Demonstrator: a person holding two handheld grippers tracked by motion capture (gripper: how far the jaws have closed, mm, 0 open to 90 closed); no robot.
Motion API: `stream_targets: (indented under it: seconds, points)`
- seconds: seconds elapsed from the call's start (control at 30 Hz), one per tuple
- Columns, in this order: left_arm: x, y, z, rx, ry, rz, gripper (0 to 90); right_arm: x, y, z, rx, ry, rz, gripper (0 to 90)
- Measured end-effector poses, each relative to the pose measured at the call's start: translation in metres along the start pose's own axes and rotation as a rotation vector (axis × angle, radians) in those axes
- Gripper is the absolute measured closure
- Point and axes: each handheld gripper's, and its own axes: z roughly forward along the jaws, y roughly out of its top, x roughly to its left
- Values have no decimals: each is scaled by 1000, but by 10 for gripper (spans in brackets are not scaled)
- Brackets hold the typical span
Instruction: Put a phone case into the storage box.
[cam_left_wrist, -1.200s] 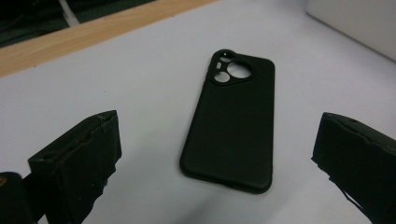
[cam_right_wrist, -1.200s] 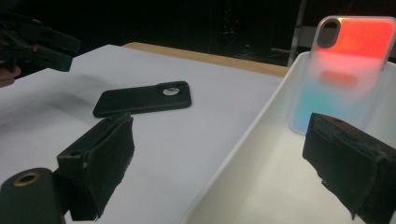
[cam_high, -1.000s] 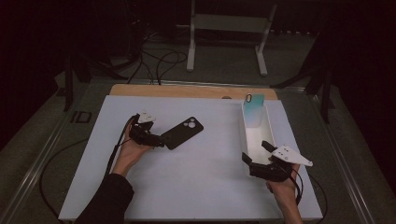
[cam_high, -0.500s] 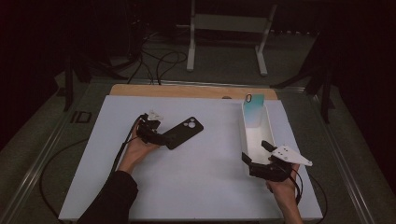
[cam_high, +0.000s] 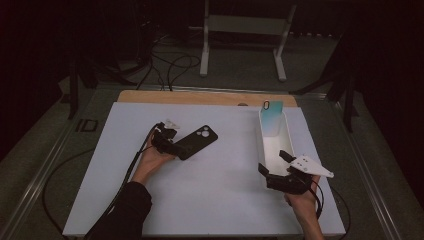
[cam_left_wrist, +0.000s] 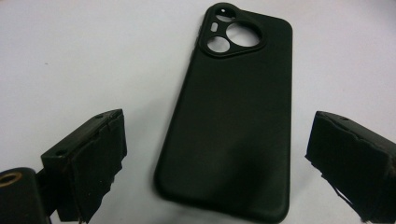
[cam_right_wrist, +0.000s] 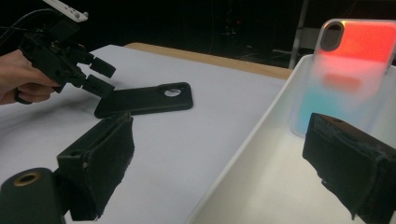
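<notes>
On the left half of the white table (cam_high: 215, 200), the left gripper (cam_high: 172, 148) has advanced since the frame one second earlier: it then stood just short of the black phone case (cam_high: 196, 142), whereas its jaws now reach the case's near end. Its jaws are spread wide; the left gripper view shows the black phone case (cam_left_wrist: 233, 121) lying flat between them, one jaw on each side, neither touching it. The case itself has not shifted and lies camera-cutout end pointing toward the table's far right. The right gripper (cam_high: 276, 170) has stayed at the near end of the white tray (cam_high: 287, 135), jaws apart, gripping nothing; in the right gripper view one jaw hangs over the bare table and the other over the tray floor.

Edges and room: the tray runs lengthwise beside the table's right edge, from near the far edge toward the near right corner. A broad bare stretch of table separates case and tray, and the whole near strip is open. The case lies well clear of the left and far edges.

Counts: two grippers; two phone cases, one black on the table and one gradient phone case (cam_high: 272, 120) leaning upright against the tray's far wall, seen red over pale blue in the right gripper view (cam_right_wrist: 348, 70); one tray.
</notes>
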Motion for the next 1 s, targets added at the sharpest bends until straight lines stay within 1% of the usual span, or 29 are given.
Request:
stream_targets:
  seconds: [0.03, 0.07, 0.17, 0.23, 0.47, 0.57, 0.63, 0.67, 0.73, 0.83, 0.93, 1.0]
  points:
    - [-1, 0, 1, 2, -1, 1, 56, 0, 0, 0, 1, 1, 0, 89]
    - [-2, 1, 3, 6, -8, 7, 57, 0, 0, 0, 2, 2, -1, 89]
    - [-6, 3, 8, 26, -9, 27, 58, 1, 0, 1, 2, 2, -2, 89]
    - [-8, 5, 11, 38, -2, 40, 60, 1, 0, 1, 3, 3, -1, 89]
    - [-5, 4, 21, 79, -3, 29, 62, 0, 0, 1, 1, 5, 1, 89]
    - [-4, 2, 25, 96, -10, 27, 75, 0, 0, 1, 2, 7, 1, 89]
    - [-3, 1, 26, 96, -19, 19, 73, 0, -1, 1, 2, 7, -1, 89]
    - [-3, 1, 27, 101, -21, 22, 74, 0, -1, 1, 3, 7, -1, 89]
    - [-5, 0, 28, 110, -16, 36, 80, 0, -1, 1, 5, 7, 2, 89]
    - [-6, 0, 27, 118, -15, 45, 89, 0, -1, 1, 4, 5, 3, 89]
    - [-10, -1, 26, 150, 10, 96, 104, -1, -1, 0, 3, 2, 3, 89]
    - [-11, -1, 25, 159, 7, 97, 106, 0, -1, 0, 2, 2, 4, 89]
